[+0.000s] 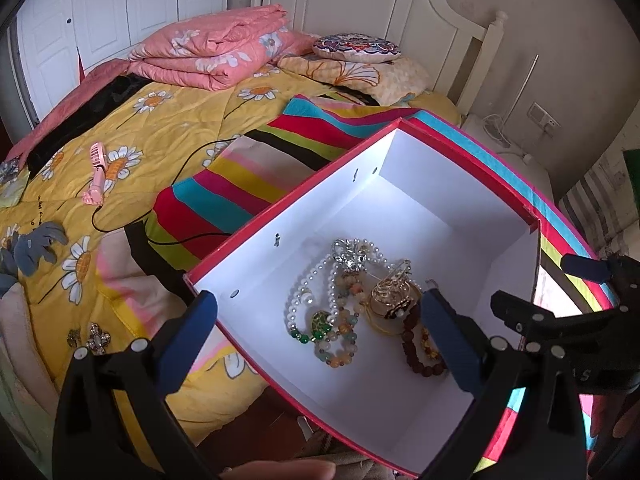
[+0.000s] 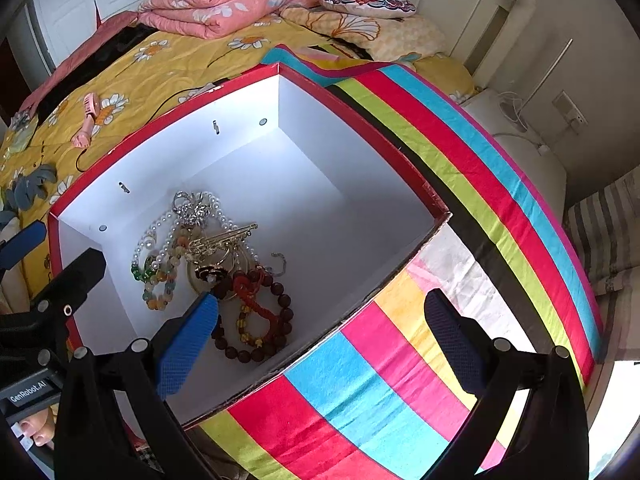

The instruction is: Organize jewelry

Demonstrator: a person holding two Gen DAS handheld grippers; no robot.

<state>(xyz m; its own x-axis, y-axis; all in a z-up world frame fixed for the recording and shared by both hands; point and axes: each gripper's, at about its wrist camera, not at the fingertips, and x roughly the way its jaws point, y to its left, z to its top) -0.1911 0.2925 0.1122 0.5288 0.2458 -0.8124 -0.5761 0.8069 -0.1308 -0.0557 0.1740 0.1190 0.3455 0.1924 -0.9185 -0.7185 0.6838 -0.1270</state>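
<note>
Status: most of the jewelry is already in the red box (image 1: 256, 216), which sits on the striped blanket (image 1: 224, 196) near the foot edge of the bed.

Box contents, all heaped toward the near left corner of the white floor: a pearl necklace (image 1: 298, 292) with a silver ornament (image 1: 350, 256), a green-stone bracelet (image 1: 316, 326), a pastel bead bracelet (image 1: 340, 354), a gold brooch (image 2: 224, 238), and a dark wooden bead bracelet (image 2: 256, 344) with a red cord (image 2: 250, 292). The pieces overlap and touch; none is laid out apart. The far half of the box is bare.

Left to do, as far as you can see: one rhinestone brooch (image 1: 98, 338) lies on the yellow quilt (image 1: 168, 120), outside the box and off its left wall. A smaller dark piece beside it is too blurred to name.

Your left gripper (image 1: 316, 334) hangs over the near left corner of the box, jaws wide, holding nothing. Your right gripper (image 2: 322, 328) straddles the box's right wall, jaws wide, likewise bare.

Judgement: collection nearly done; the outside brooch and any untangling of the heap are outstanding.
</note>
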